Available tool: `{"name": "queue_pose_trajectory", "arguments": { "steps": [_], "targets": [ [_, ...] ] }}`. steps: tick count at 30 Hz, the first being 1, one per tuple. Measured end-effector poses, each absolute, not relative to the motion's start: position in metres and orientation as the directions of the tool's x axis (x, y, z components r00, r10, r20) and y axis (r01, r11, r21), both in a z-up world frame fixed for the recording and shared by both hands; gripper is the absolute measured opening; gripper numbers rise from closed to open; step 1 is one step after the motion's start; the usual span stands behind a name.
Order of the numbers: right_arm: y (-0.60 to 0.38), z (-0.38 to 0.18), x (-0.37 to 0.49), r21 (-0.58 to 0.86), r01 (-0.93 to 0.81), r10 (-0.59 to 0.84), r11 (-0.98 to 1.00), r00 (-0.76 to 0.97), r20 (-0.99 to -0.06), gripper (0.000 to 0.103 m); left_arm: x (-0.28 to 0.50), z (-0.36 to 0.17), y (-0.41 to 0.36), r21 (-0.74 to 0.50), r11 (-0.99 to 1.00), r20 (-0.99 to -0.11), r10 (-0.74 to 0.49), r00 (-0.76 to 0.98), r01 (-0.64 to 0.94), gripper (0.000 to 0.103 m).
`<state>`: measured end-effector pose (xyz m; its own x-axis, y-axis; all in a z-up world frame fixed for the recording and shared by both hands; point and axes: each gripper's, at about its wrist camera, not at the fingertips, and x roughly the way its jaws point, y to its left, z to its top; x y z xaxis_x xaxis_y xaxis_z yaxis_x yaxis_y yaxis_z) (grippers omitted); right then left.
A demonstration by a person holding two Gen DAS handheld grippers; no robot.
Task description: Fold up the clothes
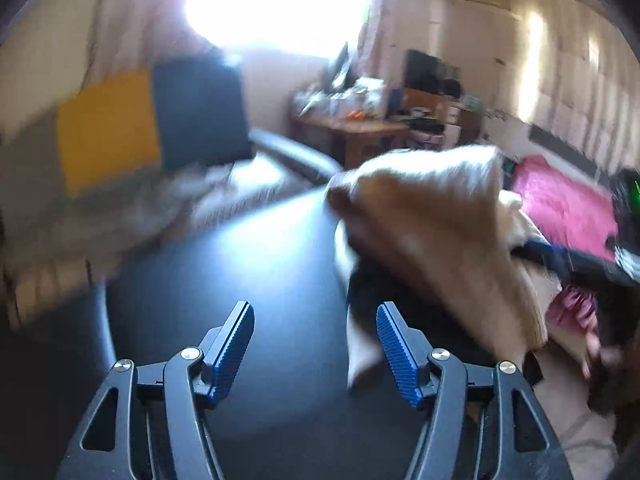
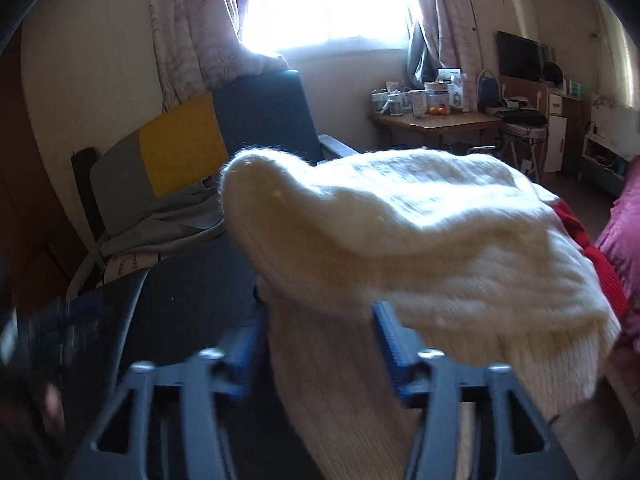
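Where it lies: cream knit sweater (image 2: 400, 232) heaped at tabletop (image 1: 240, 280) right edge.
Handling: soft, light, floppy (judged); grip a ribbed hem.
Right gripper (image 2: 320, 344): agape, fabric between, unclamped.
Left gripper (image 1: 316, 344): agape, empty.

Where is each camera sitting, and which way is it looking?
Left wrist view: sits on the left gripper, looking forward over the dark table toward the bright window; its two blue-padded fingers show, open and holding nothing, and the right gripper shows blurred, coming in from the right.
Right wrist view: sits on the right gripper, looking toward the same window; its fingers show, with the cream knit sweater between them and draped in front.
Shared: sweater, window, yellow and blue chair, wooden side table.
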<state>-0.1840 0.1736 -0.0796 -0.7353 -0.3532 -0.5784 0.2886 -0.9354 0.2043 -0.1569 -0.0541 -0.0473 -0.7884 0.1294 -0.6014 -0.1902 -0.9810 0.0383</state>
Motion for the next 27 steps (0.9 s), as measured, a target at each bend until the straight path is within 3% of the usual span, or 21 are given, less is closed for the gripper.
{"name": "queue_pose_trajectory", "arguments": {
  "steps": [9,17,23,24,25,26,27],
  "targets": [
    [0.187,-0.113,-0.184,0.141,0.305,-0.323,-0.942,-0.707,-0.629,0.072,-0.206,-0.028,0.061,0.374,-0.799,-0.560,0.210,-0.801,-0.471,0.067],
    [0.200,-0.143,-0.193,0.206,0.284,-0.348,-0.936,-0.667,-0.659,0.079,-0.237,-0.039,0.094,0.457,-0.763,-0.549,0.163,-0.820,-0.457,0.067],
    [0.200,-0.150,-0.201,0.203,0.273,-0.337,-0.940,-0.660,-0.672,0.087,-0.258,-0.061,0.116,0.597,-0.699,-0.521,0.035,-0.853,-0.394,0.069],
    [0.199,-0.151,-0.202,0.201,0.273,-0.335,-0.941,-0.658,-0.675,0.087,-0.262,-0.065,0.118,0.588,-0.702,-0.538,0.031,-0.843,-0.401,0.067],
    [0.198,-0.152,-0.203,0.198,0.273,-0.333,-0.941,-0.657,-0.676,0.089,-0.266,-0.069,0.119,0.565,-0.713,-0.564,0.035,-0.825,-0.416,0.057],
    [0.197,-0.153,-0.203,0.195,0.272,-0.331,-0.942,-0.658,-0.676,0.091,-0.270,-0.073,0.120,0.540,-0.723,-0.589,0.040,-0.807,-0.431,0.032],
    [0.196,-0.153,-0.202,0.192,0.272,-0.328,-0.943,-0.659,-0.677,0.091,-0.275,-0.078,0.120,0.515,-0.733,-0.614,0.046,-0.788,-0.444,0.019]
  ]
}}
